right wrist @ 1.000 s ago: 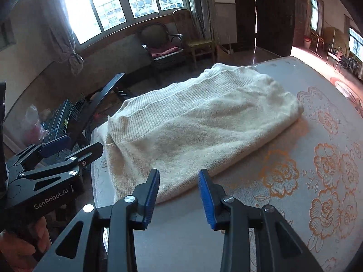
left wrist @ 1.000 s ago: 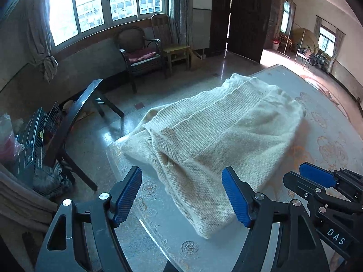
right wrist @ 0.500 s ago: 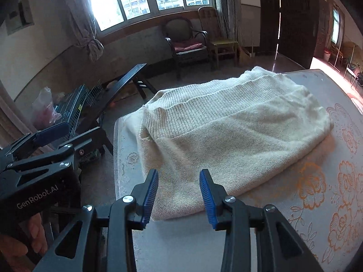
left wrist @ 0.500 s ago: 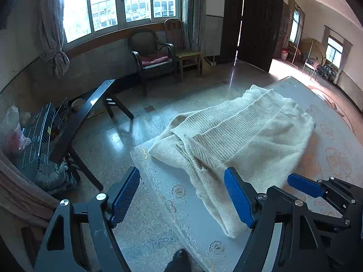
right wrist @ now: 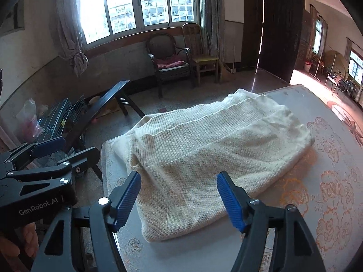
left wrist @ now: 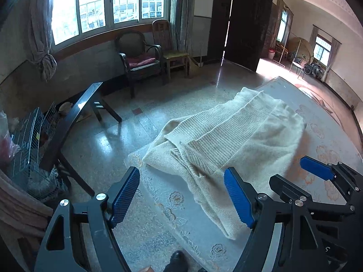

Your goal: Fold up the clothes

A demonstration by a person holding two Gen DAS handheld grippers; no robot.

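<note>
Both grippers hang over the near end of the table (right wrist: 329, 117), and neither has hold of anything. The left gripper (left wrist: 181, 195) has its blue pads spread wide, nothing between them but the flowered tablecloth (left wrist: 163, 195) and the near hem of the sweater. The right gripper (right wrist: 179, 198) is spread wide too, pads apart in the air above the knit.

The cream knit sweater (right wrist: 215, 149) lies folded in a thick bundle at the table's left corner, ribbed bands stacked in layers along its far side. From the left wrist view the same sweater (left wrist: 238, 136) shows a loose flap trailing toward the near edge, and its far end reaches the table's left edge; whether it overhangs there I cannot tell. How many layers sit underneath is hidden.

The right gripper shows at the right border of the left view (left wrist: 317, 176), body cut off by the frame. The left gripper shows at the left border of the right view (right wrist: 56, 151), lettering "GenRobot.AI" readable, a bit of the left hand (right wrist: 15, 244) visible below it, mostly cropped.

Beyond the table: a dark bench (right wrist: 102, 104) on the floor, a wire rack (left wrist: 29, 136) partly hidden behind it, an armchair (right wrist: 170, 61) with a red cushion, a wooden chair (right wrist: 202, 52) beside it under the windows. A dark shoe tip (left wrist: 177, 258) pokes in at the bottom, cut off.
</note>
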